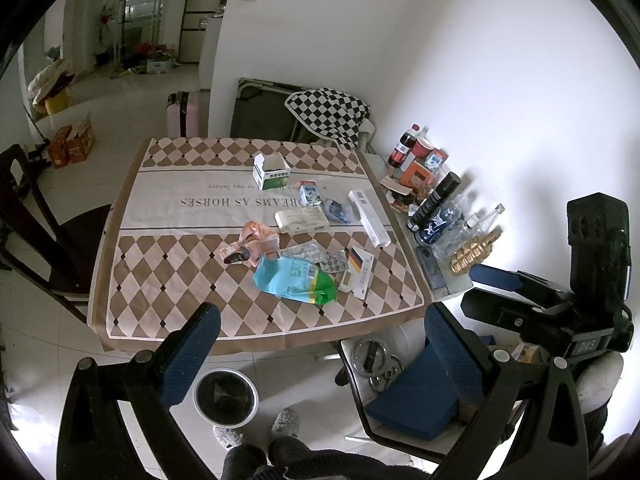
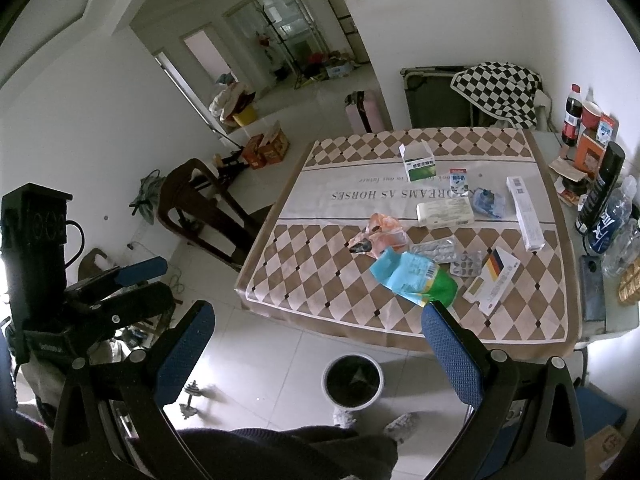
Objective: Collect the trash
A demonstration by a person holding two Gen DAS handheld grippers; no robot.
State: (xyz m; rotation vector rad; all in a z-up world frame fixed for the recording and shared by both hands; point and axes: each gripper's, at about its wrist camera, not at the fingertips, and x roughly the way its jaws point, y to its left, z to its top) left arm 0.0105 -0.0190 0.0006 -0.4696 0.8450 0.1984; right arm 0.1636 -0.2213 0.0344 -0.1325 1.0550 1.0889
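Hovering above the table's (image 1: 132, 280) near edge, both hand-held grippers, left (image 1: 320, 344) & right (image 2: 316, 344), are spread wide, empty. Teal-green wrapper (image 2: 416, 280) lies just ahead of the right one, long axis diagonal; bin (image 2: 352, 380) on floor below, betw. them.

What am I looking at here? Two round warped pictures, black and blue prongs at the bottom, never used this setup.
Each picture comes from a fisheye camera on a hand-held gripper, looking along its two blue-padded fingers. One view shows the left gripper, the other the right gripper; each also catches the other gripper off to its side. Both are open and hold nothing. Ahead is a table under a diamond-pattern cloth, strewn with trash: a blue-green bag, an orange wrapper, blister packs, and small boxes. A black-lined bin stands on the floor before the table.
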